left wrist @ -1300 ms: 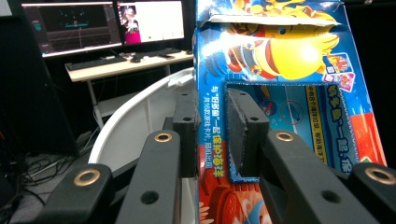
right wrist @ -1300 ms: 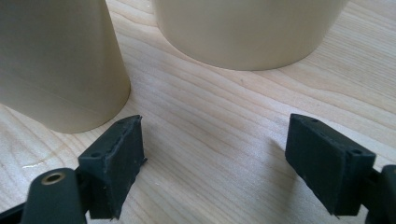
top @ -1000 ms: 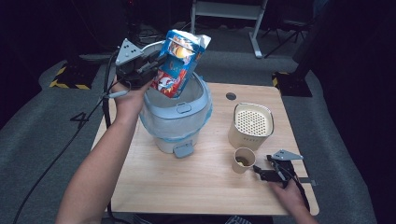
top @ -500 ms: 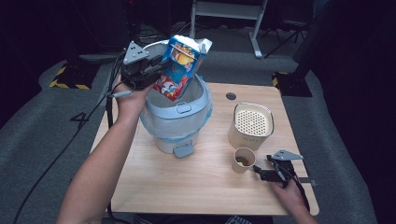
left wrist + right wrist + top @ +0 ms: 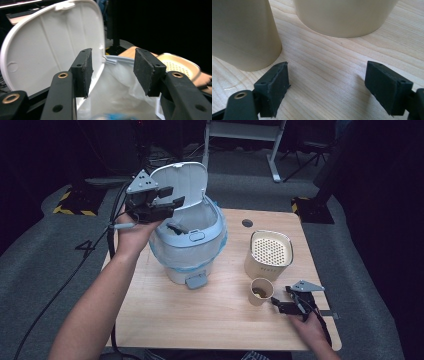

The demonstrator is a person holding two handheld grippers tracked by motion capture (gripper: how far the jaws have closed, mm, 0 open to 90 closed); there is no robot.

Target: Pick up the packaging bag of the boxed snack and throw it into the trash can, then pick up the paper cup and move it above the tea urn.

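Pedal bin (image 5: 187,252), pale blue and lined with a white bag (image 5: 120,92), stood on the left half of the wooden table (image 5: 200,320) with its lid (image 5: 182,180) swung upright. Left gripper (image 5: 170,206) hovered over the bin's open mouth; its jaws had just been opening and stood spread with nothing between them, and in the left gripper view a blurred blue-and-white object (image 5: 112,117), probably a snack packet, lay low inside the liner. By this reading the disposal step was at its release, the item having left the grip. Right gripper (image 5: 278,304) rested low at the table's near right corner, jaws parted and empty, just beside a small paper cup (image 5: 261,291) that held something brown; in the right gripper view the cup's wall (image 5: 242,35) stood close to one jaw without touching it. A cream perforated-top container (image 5: 269,254) stood just behind the cup. The next move would likely call for withdrawing the left gripper clear of the lid, then closing the right jaws lightly around the thin-walled cup, keeping it upright so its contents stayed in.
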